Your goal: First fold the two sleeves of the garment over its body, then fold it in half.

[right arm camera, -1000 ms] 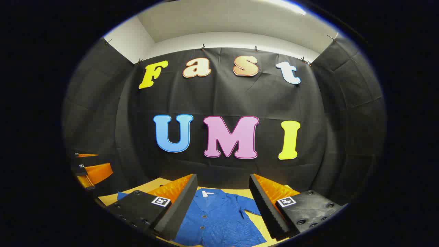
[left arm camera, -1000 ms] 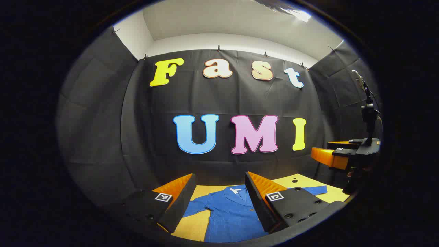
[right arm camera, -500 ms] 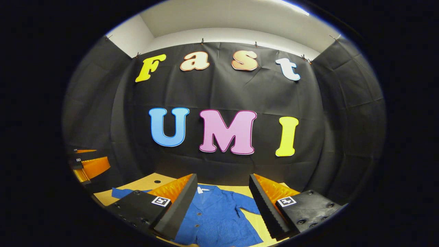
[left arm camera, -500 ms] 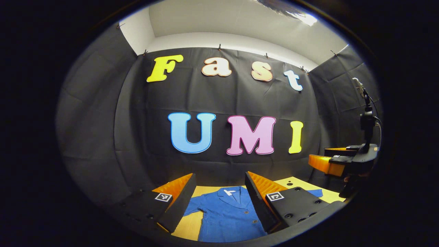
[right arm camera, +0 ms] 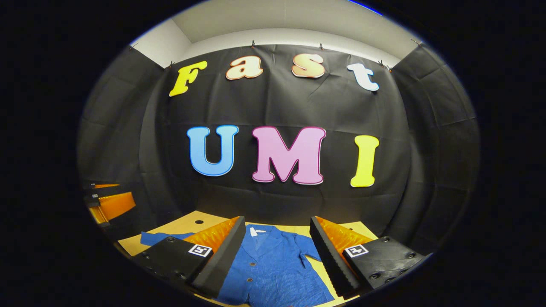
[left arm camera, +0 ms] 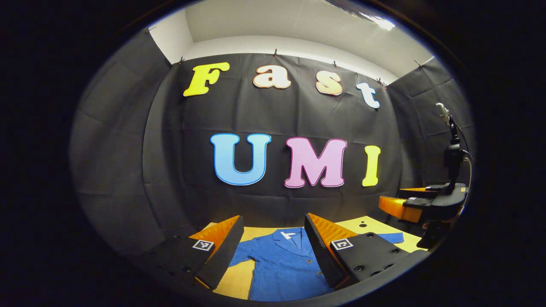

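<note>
Garment (left arm camera: 281, 266) lies flat on table (left arm camera: 232, 283), both tongs apart above.

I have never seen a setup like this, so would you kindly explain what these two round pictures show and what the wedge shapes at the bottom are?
Each picture comes from a fisheye camera riding on a handheld two-finger gripper, looking forward along its fingers. The wedges at the bottom are those fingers. In the left gripper view you see the left gripper, jaws apart and holding nothing; at the far right of that view is the other gripper. In the right gripper view you see the right gripper, also open and empty. Below both, a blue button-front shirt with a collar lies flat on a yellow tabletop, sleeves spread out to the sides, not yet folded. Both grippers hang above it, touching nothing.
</note>
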Demonstrator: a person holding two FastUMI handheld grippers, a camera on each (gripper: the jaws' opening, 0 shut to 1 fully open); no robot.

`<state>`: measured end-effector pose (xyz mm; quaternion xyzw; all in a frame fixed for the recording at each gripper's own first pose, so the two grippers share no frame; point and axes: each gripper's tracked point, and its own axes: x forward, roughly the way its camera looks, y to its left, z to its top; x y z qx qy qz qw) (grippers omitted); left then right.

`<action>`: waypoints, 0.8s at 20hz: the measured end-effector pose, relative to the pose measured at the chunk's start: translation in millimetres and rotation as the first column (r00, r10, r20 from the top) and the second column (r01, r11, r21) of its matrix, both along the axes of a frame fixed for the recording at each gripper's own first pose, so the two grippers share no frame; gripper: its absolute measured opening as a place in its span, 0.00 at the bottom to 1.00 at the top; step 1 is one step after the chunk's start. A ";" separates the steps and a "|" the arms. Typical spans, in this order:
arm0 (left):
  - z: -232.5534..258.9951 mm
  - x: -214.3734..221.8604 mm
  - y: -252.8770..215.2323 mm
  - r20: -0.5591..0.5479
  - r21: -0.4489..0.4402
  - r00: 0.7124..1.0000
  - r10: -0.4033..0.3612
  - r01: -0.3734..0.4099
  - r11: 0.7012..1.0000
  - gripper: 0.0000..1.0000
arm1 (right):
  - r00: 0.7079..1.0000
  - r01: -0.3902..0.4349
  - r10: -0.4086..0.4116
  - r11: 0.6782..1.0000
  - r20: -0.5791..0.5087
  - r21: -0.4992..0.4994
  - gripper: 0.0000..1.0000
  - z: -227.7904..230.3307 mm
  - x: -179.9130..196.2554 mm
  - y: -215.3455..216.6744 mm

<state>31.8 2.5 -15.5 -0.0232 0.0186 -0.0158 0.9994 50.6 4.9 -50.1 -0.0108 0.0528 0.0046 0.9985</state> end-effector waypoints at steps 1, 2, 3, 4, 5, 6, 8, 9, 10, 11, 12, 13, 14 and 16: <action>-1.7 -0.6 -1.6 -0.008 -0.012 1.000 -0.001 0.001 1.000 0.82 | 1.000 -0.016 0.015 1.000 -0.006 -0.018 0.96 -6.0 12.0 2.0; -4.0 -1.7 -4.8 -0.017 -0.029 1.000 -0.007 0.007 1.000 0.82 | 0.999 -0.034 0.034 0.999 -0.007 -0.040 0.96 -10.2 24.4 4.5; -6.4 -2.4 -8.6 -0.028 -0.045 1.000 -0.014 0.012 0.999 0.82 | 0.999 -0.052 0.051 0.997 -0.012 -0.056 0.96 -14.2 38.8 6.6; -9.9 -2.4 -11.1 -0.038 -0.053 0.999 -0.016 0.014 0.998 0.82 | 0.998 -0.067 0.067 0.996 -0.015 -0.063 0.96 -18.1 51.9 6.4; -11.7 -2.9 -13.0 -0.049 -0.056 0.999 -0.015 0.012 0.998 0.82 | 0.997 -0.080 0.078 0.994 -0.021 -0.072 0.96 -22.3 65.8 5.3; -13.9 -2.9 -15.5 -0.059 -0.054 0.998 -0.008 0.005 0.999 0.82 | 0.996 -0.083 0.081 0.993 -0.033 -0.082 0.95 -28.8 79.9 1.3; -16.5 -2.4 -19.2 -0.067 -0.050 0.998 0.009 -0.013 0.999 0.82 | 0.996 -0.079 0.074 0.989 -0.047 -0.125 0.96 -40.7 103.1 -9.3; -17.2 -2.0 -21.4 -0.072 -0.052 0.997 0.022 -0.026 0.998 0.82 | 0.996 -0.074 0.067 0.986 -0.052 -0.149 0.96 -49.6 114.0 -17.2; -19.2 -1.6 -25.7 -0.080 -0.057 0.996 0.029 -0.034 0.998 0.82 | 0.996 -0.071 0.061 0.984 -0.068 -0.166 0.96 -61.3 124.7 -24.5; -23.2 -0.7 -31.3 -0.090 -0.063 0.995 0.034 -0.039 0.997 0.82 | 0.994 -0.066 0.049 0.982 -0.099 -0.174 0.96 -75.6 133.2 -33.9; -26.9 0.6 -36.4 -0.102 -0.071 0.994 0.040 -0.047 0.996 0.82 | 0.991 -0.055 0.032 0.983 -0.132 -0.177 0.96 -91.6 142.2 -45.1; -29.1 1.4 -40.5 -0.114 -0.078 0.992 0.048 -0.057 0.995 0.82 | 0.985 -0.043 0.013 0.984 -0.174 -0.174 0.96 -107.8 149.2 -56.2; -33.0 2.7 -45.0 -0.127 -0.083 0.990 0.056 -0.067 0.994 0.82 | 0.979 -0.028 -0.010 0.982 -0.206 -0.184 0.96 -123.8 153.1 -69.5; -37.1 7.0 -52.4 -0.148 -0.090 0.986 0.079 -0.093 0.992 0.81 | 0.966 0.000 -0.058 0.974 -0.252 -0.226 0.96 -154.1 163.4 -102.7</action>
